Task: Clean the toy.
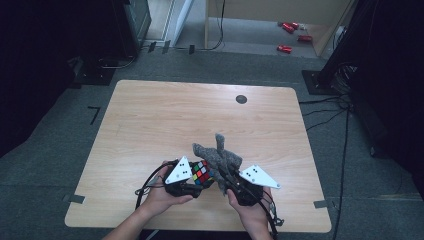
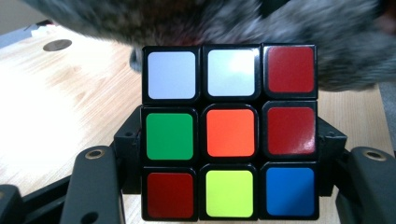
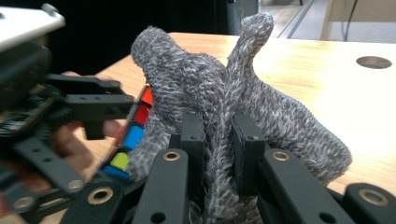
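A colourful puzzle cube (image 1: 201, 173) (image 2: 229, 131) sits between the jaws of my left gripper (image 1: 196, 181) (image 2: 229, 154), which is shut on its sides above the wooden table (image 1: 165, 120). A fuzzy grey cloth (image 1: 218, 156) (image 3: 219, 98) is pinched upright in my right gripper (image 1: 226, 180) (image 3: 220, 140), its folds pressed against the far side of the cube (image 3: 130, 135). In the left gripper view the grey cloth (image 2: 299, 32) lies blurred across the top, behind the cube. Both hands hold the grippers close together near the table's front edge.
A dark round grommet (image 1: 241, 99) is set into the table near its far edge. Beyond the table lie grey carpet, black cables (image 1: 330, 107) at the right and several red items (image 1: 290, 35) on the floor under a wooden desk.
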`<control>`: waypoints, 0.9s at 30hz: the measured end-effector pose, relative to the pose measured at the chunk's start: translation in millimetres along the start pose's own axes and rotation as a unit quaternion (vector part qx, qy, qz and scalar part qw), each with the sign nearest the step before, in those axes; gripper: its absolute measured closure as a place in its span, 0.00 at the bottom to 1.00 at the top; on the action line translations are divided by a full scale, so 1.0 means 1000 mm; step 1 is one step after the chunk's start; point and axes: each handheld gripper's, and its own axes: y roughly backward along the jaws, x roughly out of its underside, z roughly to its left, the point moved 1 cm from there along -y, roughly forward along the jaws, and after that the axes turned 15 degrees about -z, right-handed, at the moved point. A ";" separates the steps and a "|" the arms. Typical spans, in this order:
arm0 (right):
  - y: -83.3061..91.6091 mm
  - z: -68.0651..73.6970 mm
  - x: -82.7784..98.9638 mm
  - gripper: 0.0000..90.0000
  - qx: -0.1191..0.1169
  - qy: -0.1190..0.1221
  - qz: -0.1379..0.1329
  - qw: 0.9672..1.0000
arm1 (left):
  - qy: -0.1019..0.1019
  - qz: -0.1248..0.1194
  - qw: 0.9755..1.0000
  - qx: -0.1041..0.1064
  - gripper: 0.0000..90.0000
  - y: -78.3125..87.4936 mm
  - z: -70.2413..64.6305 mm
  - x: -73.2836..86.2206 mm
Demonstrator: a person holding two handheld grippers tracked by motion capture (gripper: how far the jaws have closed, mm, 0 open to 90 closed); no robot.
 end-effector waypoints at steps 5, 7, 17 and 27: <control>0.002 0.015 -0.006 0.87 -0.016 0.032 -0.016 0.999 | -0.008 0.004 1.000 -0.001 0.39 -0.002 -0.004 0.000; 0.000 0.009 -0.004 0.87 -0.014 0.022 -0.015 1.000 | -0.005 -0.001 1.000 -0.002 0.39 0.000 -0.003 -0.002; -0.002 0.000 0.003 0.87 0.003 0.020 -0.004 1.000 | -0.011 0.007 1.000 0.001 0.39 -0.002 -0.004 0.000; -0.005 -0.007 0.007 0.87 0.016 0.024 -0.004 1.000 | -0.007 -0.008 1.000 0.000 0.39 0.001 -0.004 -0.004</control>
